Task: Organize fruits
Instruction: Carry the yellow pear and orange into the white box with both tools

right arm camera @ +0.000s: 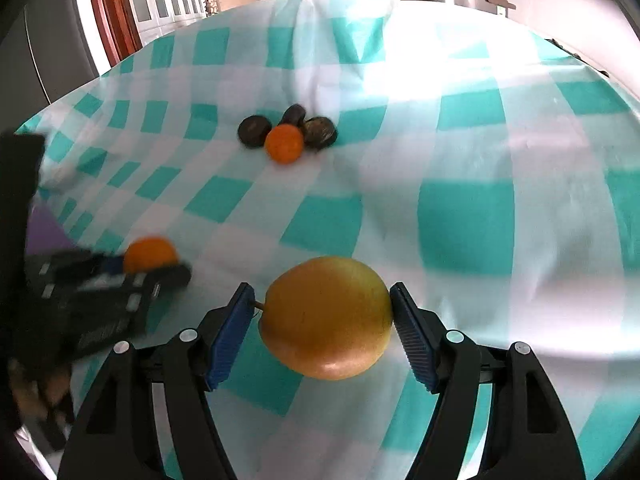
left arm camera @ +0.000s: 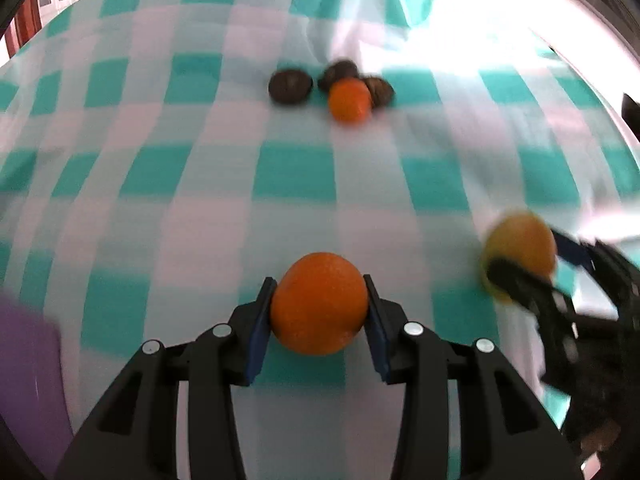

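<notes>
One checked teal-and-white cloth (right arm camera: 464,220), soft and creased, covers the table. Right gripper (right arm camera: 324,320) clamps a smooth, round yellow-orange apple (right arm camera: 326,318) between ribbed blue pads (right arm camera: 414,346). Left gripper (left arm camera: 319,306) clamps a dimpled, round orange (left arm camera: 319,308). Farther back on the cloth, a second orange (right arm camera: 284,143) touches three dark, wrinkled, rounded fruits (right arm camera: 320,132).

Light: bright daylight pours in from the far right, washing the checked cloth (left arm camera: 460,32) white there.
Blur: the other hand-held gripper smears at each view's side; the far dark fruits (right arm camera: 288,128) look soft.
Edges: fisheye bends the checks, dark corners all round.
</notes>
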